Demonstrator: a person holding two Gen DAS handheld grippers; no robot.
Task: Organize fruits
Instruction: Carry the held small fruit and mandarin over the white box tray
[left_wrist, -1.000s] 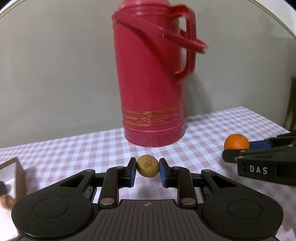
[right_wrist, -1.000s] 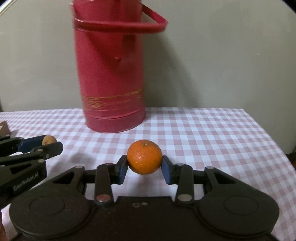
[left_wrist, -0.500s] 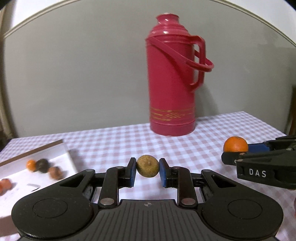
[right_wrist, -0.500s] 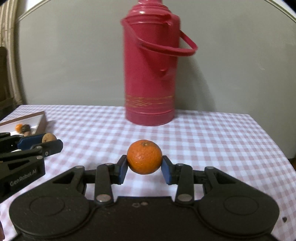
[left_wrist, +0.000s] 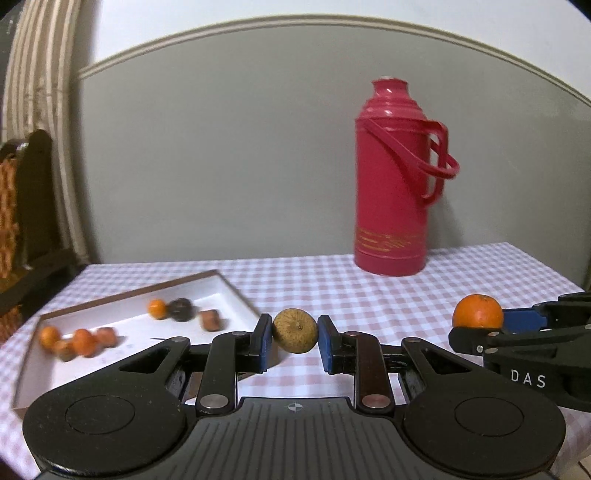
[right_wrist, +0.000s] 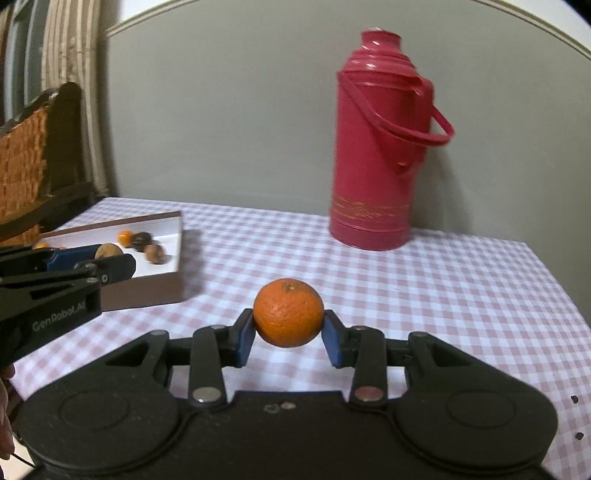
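My left gripper (left_wrist: 295, 338) is shut on a small round brown fruit (left_wrist: 295, 330), held above the checked cloth just right of the white tray (left_wrist: 236, 291). My right gripper (right_wrist: 289, 332) is shut on an orange (right_wrist: 288, 312). The right gripper and its orange (left_wrist: 477, 311) also show at the right edge of the left wrist view. In the right wrist view the left gripper (right_wrist: 107, 258) with the brown fruit (right_wrist: 109, 251) hangs in front of the tray (right_wrist: 155, 291). Several small orange and dark fruits (left_wrist: 170, 308) lie in the tray.
A tall red thermos flask (left_wrist: 395, 184) stands at the back of the table (right_wrist: 443, 280) near the grey wall. A dark chair with a wicker back (right_wrist: 33, 158) is at the left. The table's right edge (right_wrist: 554, 280) is close by.
Both grippers have swung left and risen a little, each keeping its fruit. The flask has slid rightward and shrunk in view, and the tray has come into view at the left.
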